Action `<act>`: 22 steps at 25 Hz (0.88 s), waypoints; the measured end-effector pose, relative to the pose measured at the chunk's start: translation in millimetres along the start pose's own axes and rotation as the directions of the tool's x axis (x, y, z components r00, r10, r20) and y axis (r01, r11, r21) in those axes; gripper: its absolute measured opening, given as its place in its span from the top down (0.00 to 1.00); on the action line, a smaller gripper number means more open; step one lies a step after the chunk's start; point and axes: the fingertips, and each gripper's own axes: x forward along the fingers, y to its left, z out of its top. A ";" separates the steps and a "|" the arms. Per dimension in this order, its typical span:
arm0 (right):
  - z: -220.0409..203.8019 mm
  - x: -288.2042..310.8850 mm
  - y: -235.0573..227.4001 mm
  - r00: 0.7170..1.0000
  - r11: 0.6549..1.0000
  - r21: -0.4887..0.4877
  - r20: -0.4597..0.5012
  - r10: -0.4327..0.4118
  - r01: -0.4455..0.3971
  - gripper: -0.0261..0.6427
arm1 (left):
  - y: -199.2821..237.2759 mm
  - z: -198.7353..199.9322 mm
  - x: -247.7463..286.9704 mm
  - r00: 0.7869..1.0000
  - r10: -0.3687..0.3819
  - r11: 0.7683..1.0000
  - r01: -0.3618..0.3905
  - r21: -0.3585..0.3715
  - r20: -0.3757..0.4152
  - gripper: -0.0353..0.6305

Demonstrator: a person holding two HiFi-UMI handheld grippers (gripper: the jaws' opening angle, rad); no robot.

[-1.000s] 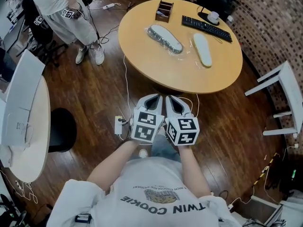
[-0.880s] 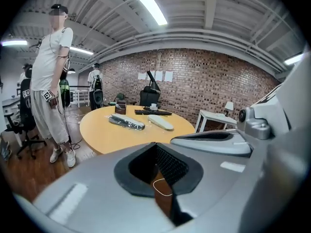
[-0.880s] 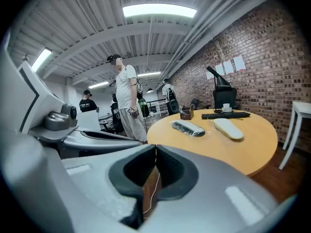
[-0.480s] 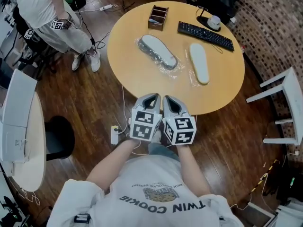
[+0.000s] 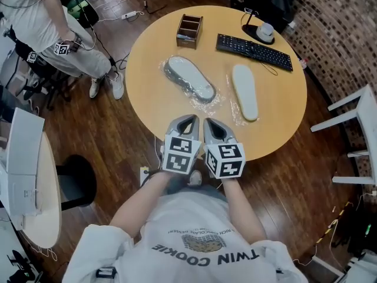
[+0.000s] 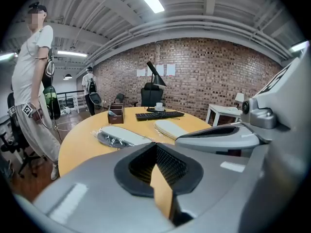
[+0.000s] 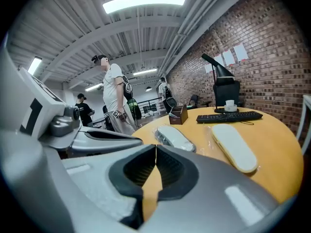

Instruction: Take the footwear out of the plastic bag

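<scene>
Change over the last second: the wearer has walked up to the table (image 5: 283, 119). It sat further up the head view before; now its near edge is right under the gripper tips. Both grippers travelled with the body, side by side, and kept the same pose.

Left gripper (image 5: 189, 121): jaws pressed together, nothing between them. Right gripper (image 5: 211, 124): same, jaws closed and empty, just beside the left one.

My read for the task: this is only the approach. Neither item has been touched, and both are in their wrapping. The jaws will have to open before any grab.

Task things, near to far from the grippers:
- Grey slipper (image 5: 188, 79) at 12 o'clock, lying sole-up. It is sealed in a crinkled clear plastic bag (image 5: 217, 102) and angled toward 11.
- Cream slipper (image 5: 244, 91) at 1 o'clock, also bagged, just right of the grey one and not touching it.

Further back on the table:
- Black keyboard (image 5: 254, 51) at 1 o'clock.
- Small wooden box (image 5: 189, 31) at 12.
- White cup (image 5: 265, 32) on a dark base at the far rim.

Surface: round tan wood table, matte, mostly bare.

Room:
- Dark plank floor (image 5: 118, 140) with cables trailing across it.
- Brick wall (image 5: 347, 34) at 2 o'clock.
- A second person (image 5: 41, 22) standing at 10 o'clock.
- A white table (image 5: 29, 181) at 9.
</scene>
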 end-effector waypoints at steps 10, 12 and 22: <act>15.2 53.3 -23.1 1.000 0.998 0.056 -0.011 -0.018 0.019 0.95 | 36.9 14.3 56.4 0.998 -0.051 0.997 0.052 0.060 -0.020 0.94; 17.2 67.1 -27.2 0.999 0.997 0.074 -0.015 -0.036 0.037 0.94 | 49.6 15.2 69.8 0.997 -0.070 0.995 0.072 0.071 -0.032 0.94; 10.3 124.6 -60.6 0.981 0.954 0.229 -0.076 -0.179 0.191 0.92 | 126.1 16.7 133.3 0.978 -0.162 0.971 0.182 0.156 -0.129 0.94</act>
